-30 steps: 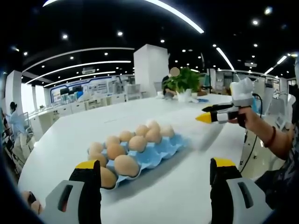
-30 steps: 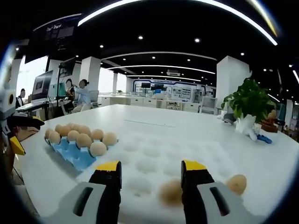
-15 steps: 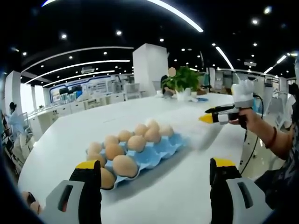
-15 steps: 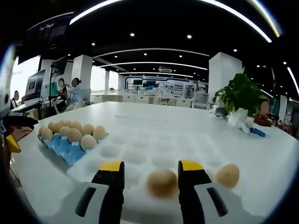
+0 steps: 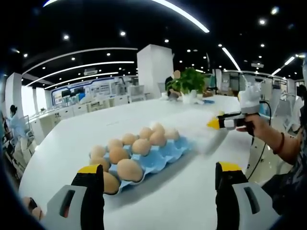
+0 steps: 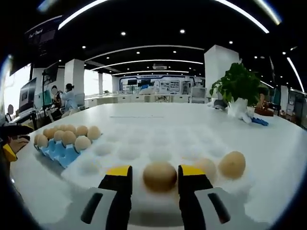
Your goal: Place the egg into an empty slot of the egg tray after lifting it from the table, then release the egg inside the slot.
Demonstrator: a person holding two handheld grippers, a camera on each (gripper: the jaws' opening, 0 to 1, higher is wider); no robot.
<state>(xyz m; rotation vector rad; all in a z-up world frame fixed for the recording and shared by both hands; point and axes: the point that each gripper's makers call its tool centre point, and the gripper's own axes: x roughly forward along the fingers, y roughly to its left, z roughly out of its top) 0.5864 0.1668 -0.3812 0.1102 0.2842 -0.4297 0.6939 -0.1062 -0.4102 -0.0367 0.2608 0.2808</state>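
Brown egg [image 6: 159, 176] sits between the right gripper [image 6: 154, 175]'s yellow-tipped jaws, which pinch it just over the near edge of the white egg tray [image 6: 144, 148]; beside that tray lies a blue tray [image 5: 158, 158], left gripper [image 5: 160, 175] spread wide before it

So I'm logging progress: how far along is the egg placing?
Done: the blue tray already holds several eggs. In hand: the right tongs straddle an egg at the near edge of the white tray; I cannot tell whether they grip it. Left: lifting it, setting it in an empty slot, releasing. The left tongs hang open.
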